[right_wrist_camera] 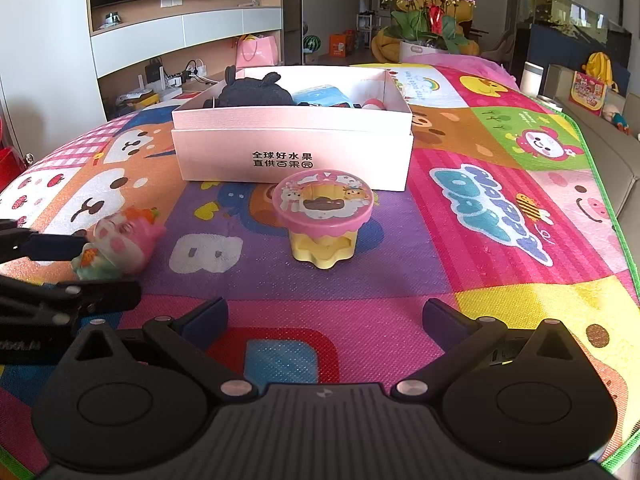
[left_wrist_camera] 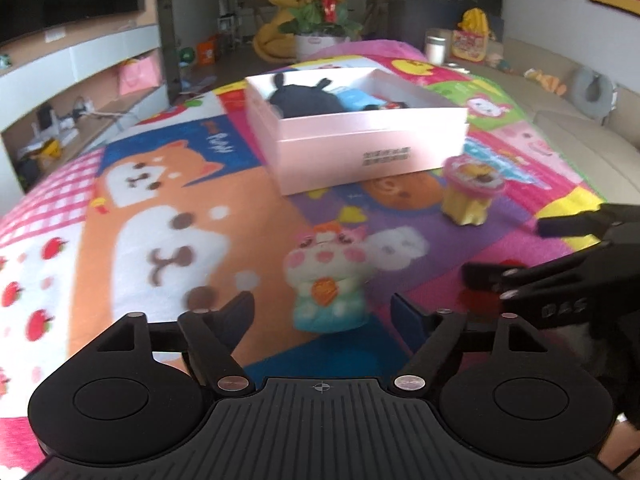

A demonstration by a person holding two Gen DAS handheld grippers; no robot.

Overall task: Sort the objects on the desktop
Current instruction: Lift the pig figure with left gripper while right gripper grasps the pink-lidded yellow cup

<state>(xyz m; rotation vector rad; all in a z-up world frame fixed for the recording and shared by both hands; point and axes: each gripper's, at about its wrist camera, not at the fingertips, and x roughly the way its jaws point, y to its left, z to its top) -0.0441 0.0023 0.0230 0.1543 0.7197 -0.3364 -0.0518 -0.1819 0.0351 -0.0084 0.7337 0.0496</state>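
A small soft pig toy (left_wrist_camera: 326,276) stands upright on the play mat (left_wrist_camera: 160,208), long axis vertical, its pink-cheeked face turned toward the left claw (left_wrist_camera: 322,312). That claw is spread wide, one finger on each side of the toy's base, and neither finger visibly presses on it; it has hold of nothing. In the right wrist view the same toy (right_wrist_camera: 118,242) sits between the two dark fingers coming in from the left edge, leaning a little, though the picture is smeared there.

Farther along the mat stands a yellow toy cup with a pink lid (right_wrist_camera: 324,218), upright, lid facing up, well apart from the pig toy and just in front of the box. The right claw (right_wrist_camera: 324,318) hovers low over the mat before this cup, fingers wide apart and holding nothing.

Behind the cup sits a pale pink cardboard box (right_wrist_camera: 296,148), open at the top, its long side facing the claws. Inside lie a dark plush toy with ears (right_wrist_camera: 256,90), a blue packet (right_wrist_camera: 320,96) beside it, and something small, red and white (right_wrist_camera: 374,104) at the right end, too hidden to name.

Beyond the mat stands a pot of purple orchids (right_wrist_camera: 430,4).
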